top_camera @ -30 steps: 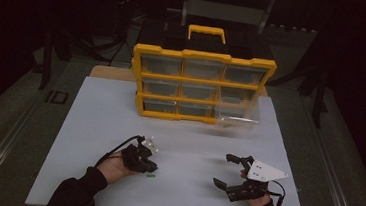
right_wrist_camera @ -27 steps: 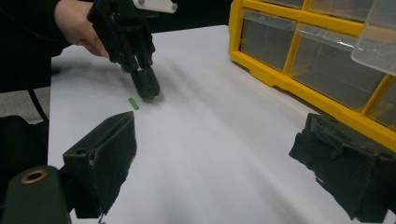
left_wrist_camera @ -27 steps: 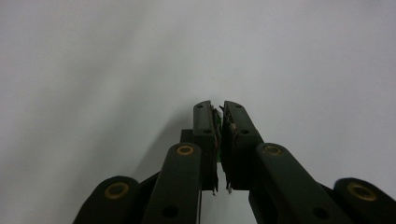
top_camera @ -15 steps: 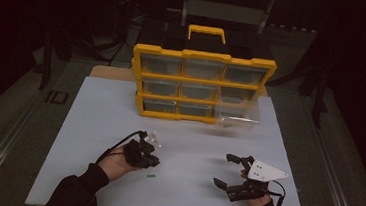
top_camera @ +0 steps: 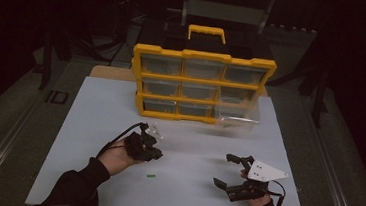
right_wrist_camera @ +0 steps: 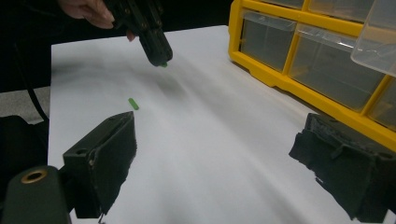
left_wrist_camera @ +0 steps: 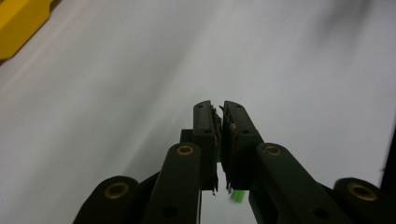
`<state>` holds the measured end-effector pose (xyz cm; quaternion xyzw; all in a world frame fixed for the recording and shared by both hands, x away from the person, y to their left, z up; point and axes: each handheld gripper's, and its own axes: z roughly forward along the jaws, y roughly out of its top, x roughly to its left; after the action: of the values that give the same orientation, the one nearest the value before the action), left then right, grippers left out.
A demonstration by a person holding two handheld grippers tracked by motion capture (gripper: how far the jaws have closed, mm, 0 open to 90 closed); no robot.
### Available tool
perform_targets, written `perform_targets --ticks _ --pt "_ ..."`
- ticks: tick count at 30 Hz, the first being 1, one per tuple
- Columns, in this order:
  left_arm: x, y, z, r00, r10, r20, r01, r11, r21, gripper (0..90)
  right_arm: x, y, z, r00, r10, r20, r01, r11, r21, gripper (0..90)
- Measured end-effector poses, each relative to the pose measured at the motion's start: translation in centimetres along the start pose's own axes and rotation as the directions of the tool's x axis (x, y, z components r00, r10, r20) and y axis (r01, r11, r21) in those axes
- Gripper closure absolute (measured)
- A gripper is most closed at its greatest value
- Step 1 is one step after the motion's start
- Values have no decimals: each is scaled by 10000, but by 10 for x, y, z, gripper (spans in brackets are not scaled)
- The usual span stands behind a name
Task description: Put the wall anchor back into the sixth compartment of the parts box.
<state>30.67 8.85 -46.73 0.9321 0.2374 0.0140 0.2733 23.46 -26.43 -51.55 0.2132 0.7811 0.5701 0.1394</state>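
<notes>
Left gripper view puts the left gripper (left_wrist_camera: 219,109) closest: its jaws are closed on a small green piece (left_wrist_camera: 238,196), of which just 1 corner peeks out low between the pads, so the hold looks thin. I judge the piece can slip out or twist if the hand tilts or moves fast, because so little of it is clamped. From the right gripper view this green piece (right_wrist_camera: 163,65) sits at the tip, above the white table (right_wrist_camera: 210,140), and a second green piece (right_wrist_camera: 133,103) lies loose on the sheet. The right gripper (right_wrist_camera: 212,154) waits with jaws wide apart and empty. Farther back, the yellow organizer (top_camera: 201,87) has 1 clear drawer (top_camera: 239,119) pulled out; a careless approach could knock it. What its compartments contain is too dark to tell.
</notes>
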Motion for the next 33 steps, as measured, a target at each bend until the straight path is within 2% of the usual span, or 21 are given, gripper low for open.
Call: perform_targets --ticks 13,20,23,33 --pt "-2 24 -19 9989 396 -267 -399 9991 -132 836 -1 0 0 10000 18 23 -18 10000 -20 107" --pt "-4 38 -29 9984 534 -198 -538 9983 -215 836 -1 0 0 10000 30 12 -30 10000 -13 108" --pt "-4 43 -35 9987 498 -112 -503 9976 -472 836 -1 0 -1 10000 36 12 -36 10000 -21 108" --pt "-5 60 -52 9967 764 -266 -776 9960 -453 836 0 0 0 10000 -11 -7 11 10000 37 107"
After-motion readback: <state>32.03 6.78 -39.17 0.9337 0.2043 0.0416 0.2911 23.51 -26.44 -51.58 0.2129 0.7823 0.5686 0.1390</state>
